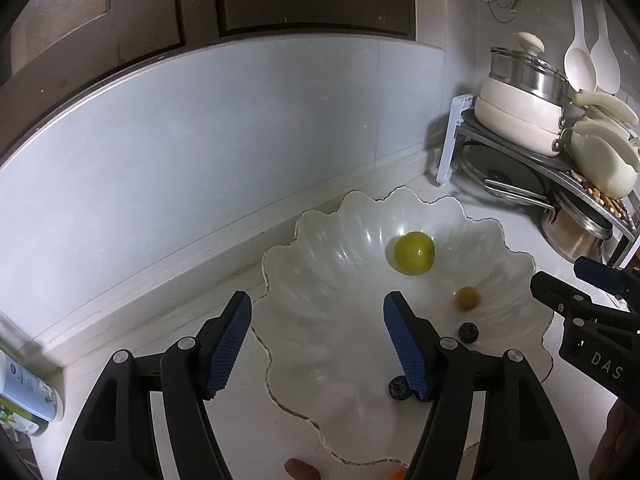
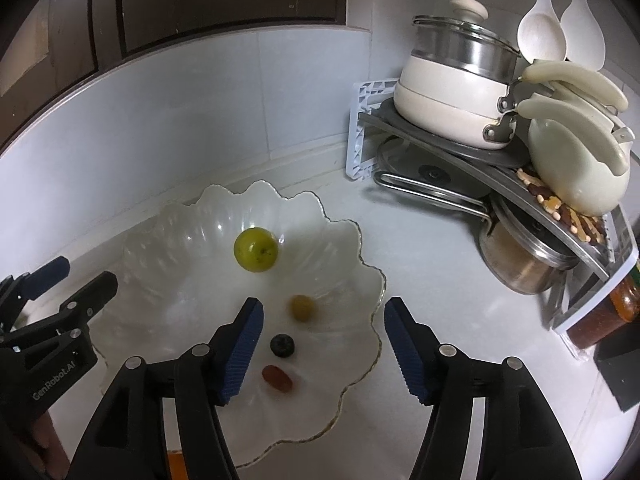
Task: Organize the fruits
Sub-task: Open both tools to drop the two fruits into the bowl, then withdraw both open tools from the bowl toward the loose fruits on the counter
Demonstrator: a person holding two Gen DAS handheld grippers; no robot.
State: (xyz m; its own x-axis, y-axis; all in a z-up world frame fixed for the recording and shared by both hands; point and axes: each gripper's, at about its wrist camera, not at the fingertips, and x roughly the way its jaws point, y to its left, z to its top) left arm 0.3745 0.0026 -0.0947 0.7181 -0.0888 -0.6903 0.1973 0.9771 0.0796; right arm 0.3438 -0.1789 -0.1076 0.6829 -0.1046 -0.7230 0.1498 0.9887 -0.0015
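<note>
Both black tongs with blue ribbed pads, the left gripper [image 1: 318,344] and right gripper [image 2: 324,350], hang released over a scalloped translucent white bowl [image 2: 168,232] on the pale counter. Ahead of them lie a yellow-green round fruit [image 2: 256,249], a small amber fruit [image 2: 302,307], a dark blueberry [image 2: 282,345] and a red oblong fruit [image 2: 277,378] between the right jaws.

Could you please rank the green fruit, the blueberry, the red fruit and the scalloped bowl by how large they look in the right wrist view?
1. scalloped bowl
2. green fruit
3. red fruit
4. blueberry

The red fruit and blueberry look nearly alike, and the red one lies nearer the camera, so their order is unsure.
</note>
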